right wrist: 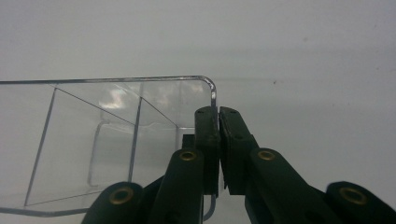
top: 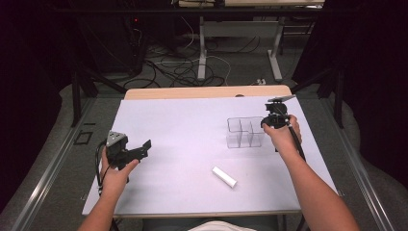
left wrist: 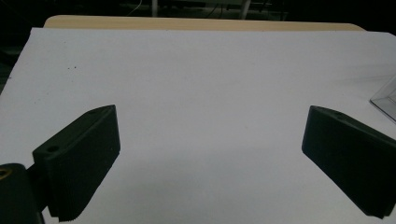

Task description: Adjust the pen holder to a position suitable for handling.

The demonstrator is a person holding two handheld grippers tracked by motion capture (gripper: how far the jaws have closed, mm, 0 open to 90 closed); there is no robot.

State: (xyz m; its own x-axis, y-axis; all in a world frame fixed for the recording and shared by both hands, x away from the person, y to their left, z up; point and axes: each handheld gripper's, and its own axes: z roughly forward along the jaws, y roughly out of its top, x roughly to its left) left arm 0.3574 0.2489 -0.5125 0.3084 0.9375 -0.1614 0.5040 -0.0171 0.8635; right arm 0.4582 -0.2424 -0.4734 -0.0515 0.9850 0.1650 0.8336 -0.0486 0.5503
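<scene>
Lab or test bay, not home. My bench: wooden table under white sheet, dark curtains flanking both sides. Loose cables sprawled over grey floor beyond my table, white metal desk legs behind them. Metal rails run along both sides of my station.

The left gripper is black, with a grey three-cornered plate on top and a dark cable trailing from it. Its pads are ribbed, each with a small hole. The right gripper has black linked arms with brass rivets. Both forearms are bare.
</scene>
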